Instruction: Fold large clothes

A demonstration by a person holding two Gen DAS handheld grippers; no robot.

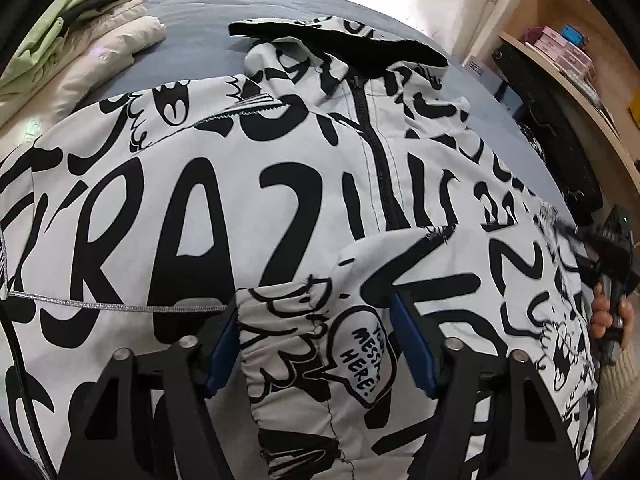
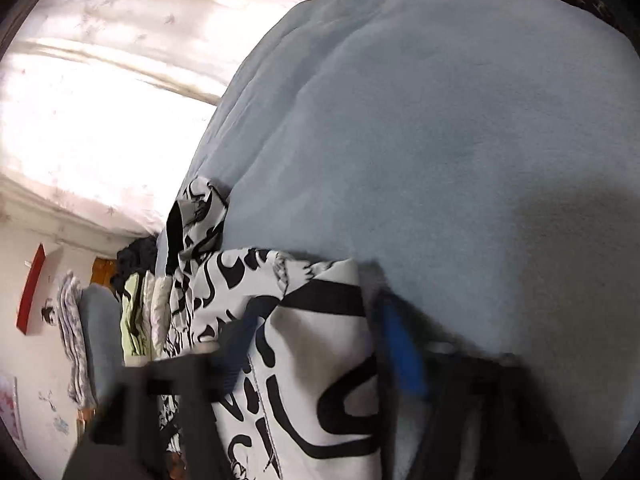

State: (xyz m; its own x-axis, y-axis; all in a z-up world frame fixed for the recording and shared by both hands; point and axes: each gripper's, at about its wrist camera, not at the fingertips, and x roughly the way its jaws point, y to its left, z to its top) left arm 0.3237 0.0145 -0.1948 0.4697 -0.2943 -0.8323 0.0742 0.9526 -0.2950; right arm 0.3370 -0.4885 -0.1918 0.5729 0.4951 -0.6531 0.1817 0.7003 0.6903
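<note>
A blue-grey bed (image 1: 200, 40) fills the room's middle, bright curtains (image 2: 80, 120) behind it, and across the bed lies the jacket (image 1: 248, 200), white with heavy black lettering, zip (image 1: 376, 148) running up the centre.

Nearest in the left wrist view, the left gripper (image 1: 316, 344) stands wide, its blue pads (image 1: 412, 344) either side of a bunched sleeve cuff (image 1: 316, 356). The cloth sits between the fingers, and the pads look to be touching its edges, not squeezing it.

Over to the right edge, the right gripper (image 1: 612, 256) shows dark and blurred at the jacket's far side, a hand (image 1: 604, 312) wrapped round its handle. From its own camera the right gripper (image 2: 320, 344) is motion-smeared, fingers spread, a fold of jacket (image 2: 312, 360) between them; whether it grips, I cannot tell.

Farther back, the black-lined hood (image 1: 340, 40) lies at the top. Beyond, at the left, a pile (image 1: 80, 40) of green and cream clothes; at the right, wooden shelves (image 1: 560, 52).
</note>
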